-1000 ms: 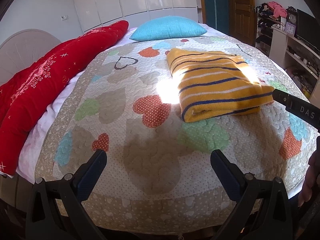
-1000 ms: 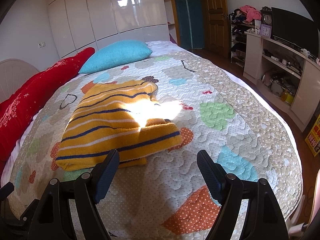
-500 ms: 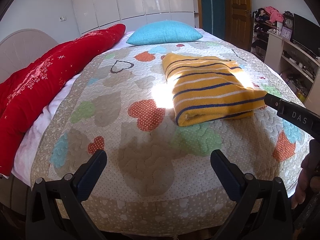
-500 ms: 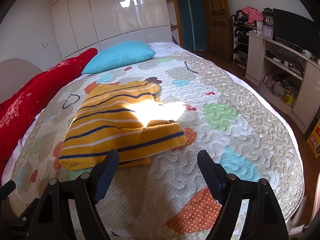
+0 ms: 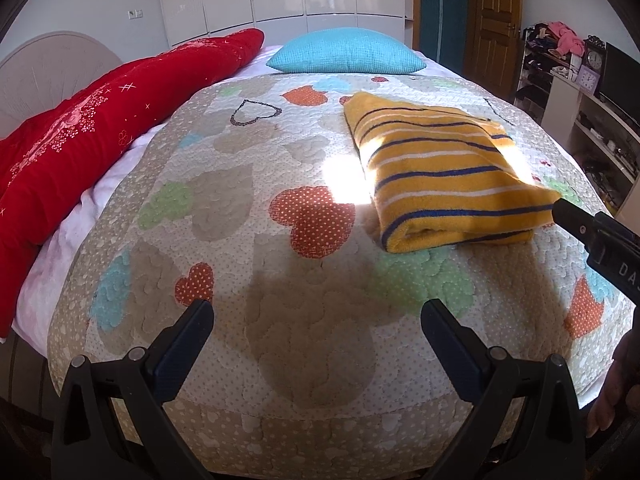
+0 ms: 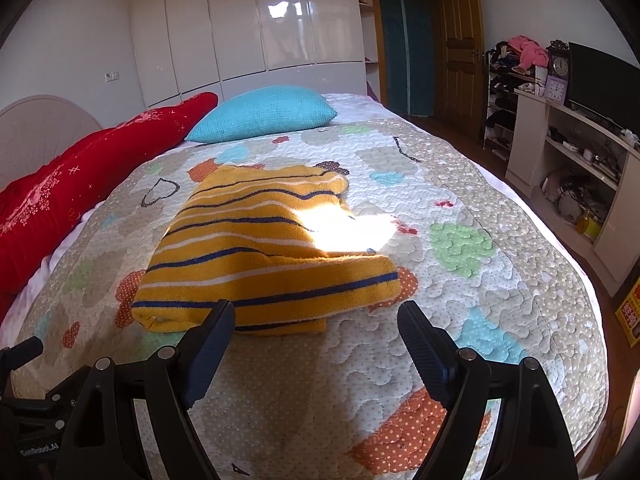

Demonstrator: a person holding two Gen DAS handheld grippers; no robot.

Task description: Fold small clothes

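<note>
A yellow knit garment with blue and white stripes [image 5: 448, 172] lies folded on the heart-patterned quilt [image 5: 240, 208], right of centre in the left wrist view. It also shows in the right wrist view [image 6: 256, 256], just beyond the fingers. My left gripper [image 5: 318, 320] is open and empty above the quilt's near edge, left of the garment. My right gripper [image 6: 316, 320] is open and empty, close to the garment's near folded edge. One right finger [image 5: 592, 232] reaches into the left wrist view beside the garment.
A turquoise pillow [image 5: 346, 50] and a long red cushion [image 5: 100, 120] lie at the head and left side of the bed. White wardrobes [image 6: 248, 28] stand behind. A shelf unit [image 6: 580, 152] with clutter, clocks and a TV lines the right wall.
Both grippers have drawn back slightly from the garment and stay open. The garment has not moved.
</note>
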